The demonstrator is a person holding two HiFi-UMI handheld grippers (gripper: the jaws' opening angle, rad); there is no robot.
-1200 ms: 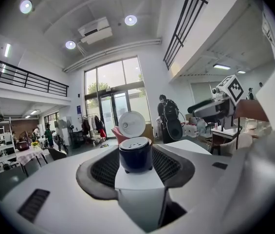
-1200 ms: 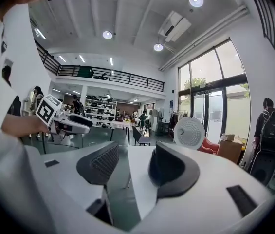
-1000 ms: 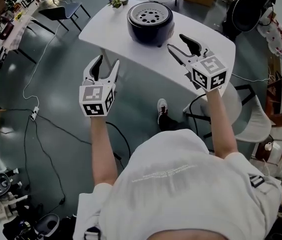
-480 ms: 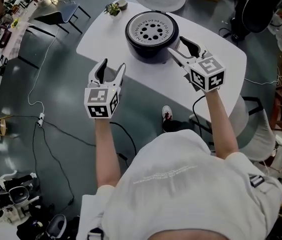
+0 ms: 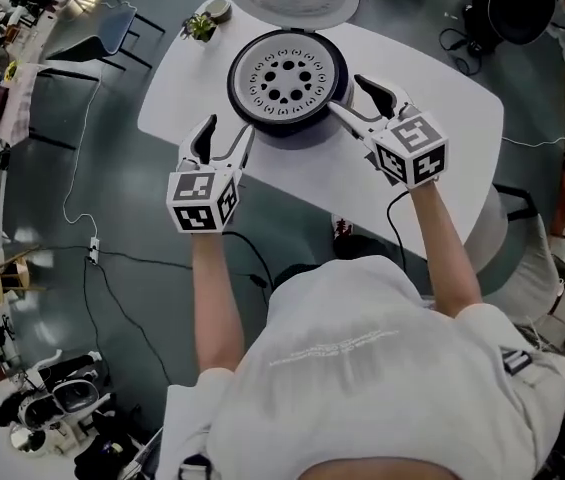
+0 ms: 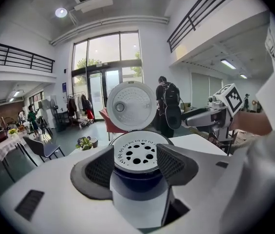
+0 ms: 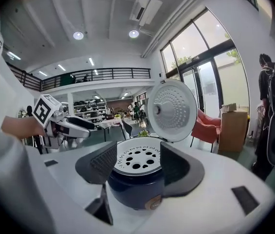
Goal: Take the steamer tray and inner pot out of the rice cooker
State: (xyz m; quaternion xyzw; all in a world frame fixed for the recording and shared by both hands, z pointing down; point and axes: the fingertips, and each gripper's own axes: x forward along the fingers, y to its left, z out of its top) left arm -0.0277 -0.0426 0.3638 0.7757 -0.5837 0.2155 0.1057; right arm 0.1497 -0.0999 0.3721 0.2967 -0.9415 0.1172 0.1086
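The left gripper (image 5: 227,133) has come closer to the rice cooker (image 5: 287,108) than before. Its jaws have just been opening and are spread wide, pinching nothing. The steamer tray (image 5: 284,73) sits in the top of the open cooker on the white bench (image 5: 432,118). The right gripper (image 5: 346,95) has also come close, and its jaws have opened wider too and are empty.
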